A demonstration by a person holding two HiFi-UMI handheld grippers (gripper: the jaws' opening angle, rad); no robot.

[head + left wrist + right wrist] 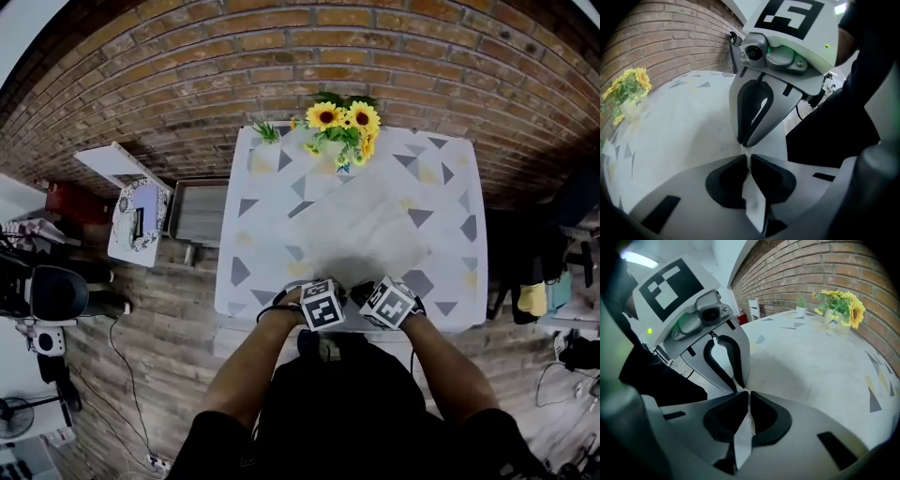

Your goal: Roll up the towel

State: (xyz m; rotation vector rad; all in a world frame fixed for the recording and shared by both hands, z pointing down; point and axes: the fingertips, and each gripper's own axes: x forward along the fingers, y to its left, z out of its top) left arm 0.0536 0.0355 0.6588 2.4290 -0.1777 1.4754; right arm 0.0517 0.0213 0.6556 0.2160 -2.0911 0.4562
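Brick fills the whole back of the room: the brick wall [281, 56] stands right behind the surface [258, 253], which carries a white cloth printed with grey and yellow triangles. At its far edge stand sunflowers [342, 127] and, just beside them, a small green plant [266, 131]. The floor [159, 366] is of wood-look planks. A white chair [131, 202] with a patterned seat stands to the left of the surface, with a grey crate [199, 211] between the two.

The towel [361, 230] is pale, almost the colour of the cloth. It lies flat in the middle of the surface, turned a little askew, and its near part reaches to the person's side.

From above, I see the full towel and the person's two forearms, but the marker cubes cover the jaws.

The left gripper view shows what the head view hides. The left tool [749, 157] has its jaws together on a thin fold of the white towel. The other tool comes down from above, and its tips almost touch this one's.

The right gripper view gives the same for the right tool [747, 397]: its jaws are closed on a white strip of towel. In this view the sunflowers are far off on the right, and the chair shows small by the wall.
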